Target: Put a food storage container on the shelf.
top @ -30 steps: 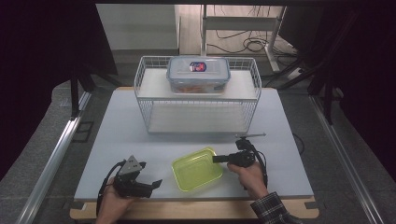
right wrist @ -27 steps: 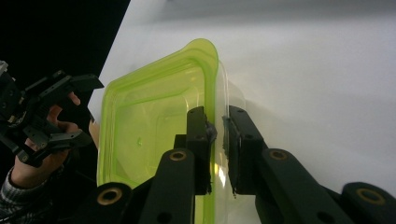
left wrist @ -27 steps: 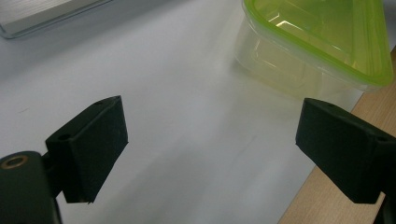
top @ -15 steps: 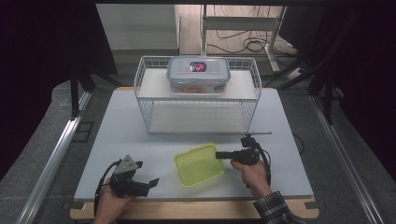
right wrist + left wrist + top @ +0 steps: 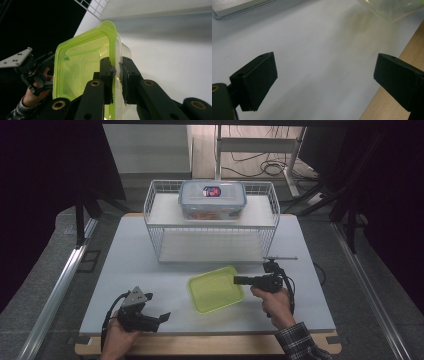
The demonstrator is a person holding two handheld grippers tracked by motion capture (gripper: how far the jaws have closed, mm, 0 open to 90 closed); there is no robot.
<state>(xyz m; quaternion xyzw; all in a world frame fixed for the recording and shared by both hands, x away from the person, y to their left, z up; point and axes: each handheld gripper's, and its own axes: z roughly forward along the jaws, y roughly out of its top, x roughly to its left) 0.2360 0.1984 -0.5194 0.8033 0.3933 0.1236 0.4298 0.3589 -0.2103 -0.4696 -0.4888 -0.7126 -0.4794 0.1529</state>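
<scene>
At the table's near edge, your right gripper pinches only the green container rim, so it could slip while your left gripper idles open.

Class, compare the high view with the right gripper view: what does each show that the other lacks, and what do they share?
High view alone: the lidded box on the wire rack's upper shelf.
Right gripper view alone: the right gripper pinching the green container's rim, one jaw inside, one outside.
Both: green container, white table, left gripper.
</scene>
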